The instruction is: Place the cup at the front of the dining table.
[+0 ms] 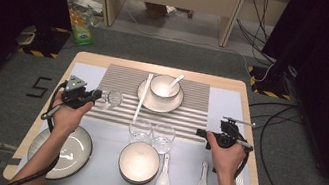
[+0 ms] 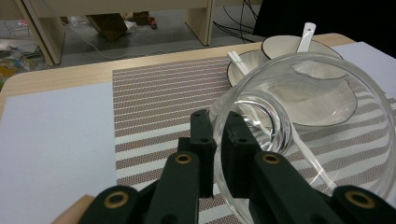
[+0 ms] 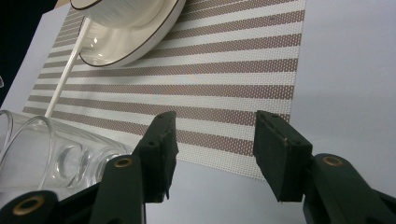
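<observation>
My left gripper [image 1: 96, 95] [image 2: 217, 123] is shut on the rim of a clear drinking glass [image 1: 112, 98] [image 2: 308, 57]. It holds the glass tilted over the left part of the striped placemat [image 1: 191, 104]. My right gripper [image 1: 203, 133] [image 3: 212, 126] hovers open low over the placemat's right edge [image 3: 243, 88], nothing between its fingers. Two more clear glasses [image 1: 140, 130] [image 1: 163, 137] stand side by side at the mat's near edge; in the right gripper view one of these glasses [image 3: 56, 154] lies left of the jaws.
A white bowl with a spoon [image 1: 165, 86] sits on a plate [image 1: 146, 100] at the back, white chopsticks [image 1: 140, 99] beside it. Near the front stand a large plate [image 1: 64, 149], a bowl [image 1: 139, 162] and two white spoons [image 1: 164, 173] [image 1: 203, 182].
</observation>
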